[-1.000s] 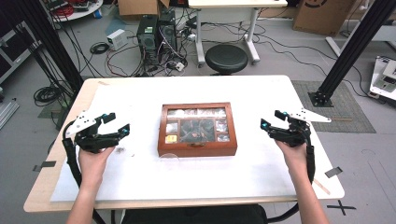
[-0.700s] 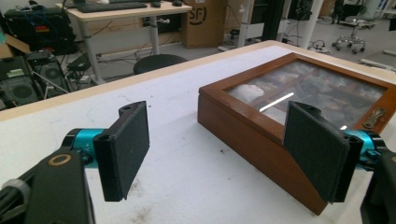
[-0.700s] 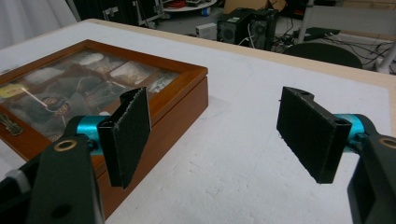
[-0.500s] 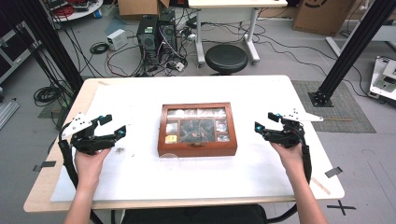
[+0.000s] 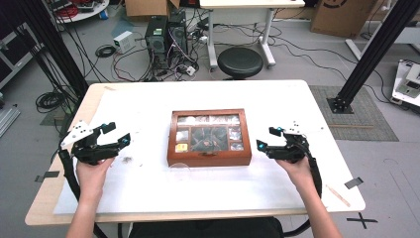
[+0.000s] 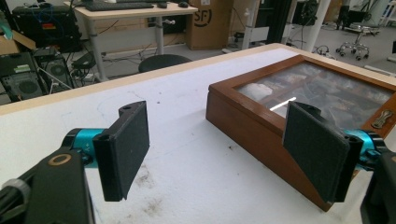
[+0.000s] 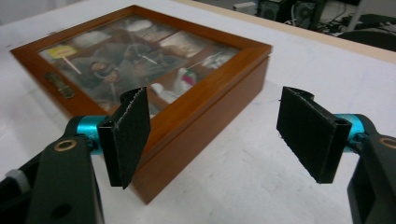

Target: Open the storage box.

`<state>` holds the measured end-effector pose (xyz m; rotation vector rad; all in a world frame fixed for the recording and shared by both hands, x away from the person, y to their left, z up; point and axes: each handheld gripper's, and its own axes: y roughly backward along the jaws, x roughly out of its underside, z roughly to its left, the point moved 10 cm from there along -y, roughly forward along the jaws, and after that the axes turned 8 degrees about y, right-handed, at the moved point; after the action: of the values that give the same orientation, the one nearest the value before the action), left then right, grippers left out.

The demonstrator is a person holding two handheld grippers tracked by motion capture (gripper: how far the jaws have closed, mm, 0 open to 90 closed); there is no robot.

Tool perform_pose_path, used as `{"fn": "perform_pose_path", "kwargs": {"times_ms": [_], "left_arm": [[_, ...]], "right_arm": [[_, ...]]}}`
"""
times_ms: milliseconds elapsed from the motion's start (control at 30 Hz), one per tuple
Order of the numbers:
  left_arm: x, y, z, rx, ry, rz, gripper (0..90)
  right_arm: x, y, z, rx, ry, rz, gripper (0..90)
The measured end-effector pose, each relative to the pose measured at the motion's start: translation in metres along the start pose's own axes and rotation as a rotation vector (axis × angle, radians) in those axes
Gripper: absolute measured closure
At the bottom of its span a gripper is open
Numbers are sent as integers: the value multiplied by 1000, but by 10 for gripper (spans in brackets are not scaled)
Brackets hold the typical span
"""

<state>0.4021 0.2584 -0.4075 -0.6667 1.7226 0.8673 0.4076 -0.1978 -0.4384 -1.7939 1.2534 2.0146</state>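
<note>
brightness: pretty even and bright indoors, nothing dim, the white table top point(image 5: 148, 193) nearly washes out in the high view
glare: the brown wooden box with a glass lid point(image 6: 299, 107) has a thin white streak of reflected light on the glass in the left gripper view, so the light sits overhead
shadows: soft, just a faint dark band on the table right beside that box
sharpness: high view is soft and a bit blocky overall
focus: in the right gripper view, the box point(image 7: 154, 79) looks hazy through the glass, and the room beyond it is blurred
</note>
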Motion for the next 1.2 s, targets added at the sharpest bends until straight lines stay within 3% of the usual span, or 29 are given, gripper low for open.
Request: {"fn": "perform_pose_path", "kwargs": {"times_ms": [333,700,1033,1200], "left_arm": [[2,2,3,-11,-4,5,231],[5,1,4,-18,-2,14,231],[6,2,5,-23,-2,18,231],[7,1,6,-24,2,20,231]], "right_arm": [[11,-6,24,-54,34,45,270],[19,-11,37,-77,59,83,274],[27,-15,35,-96,30,123,296],[29,-17,36,-110,40,136,318]]}}
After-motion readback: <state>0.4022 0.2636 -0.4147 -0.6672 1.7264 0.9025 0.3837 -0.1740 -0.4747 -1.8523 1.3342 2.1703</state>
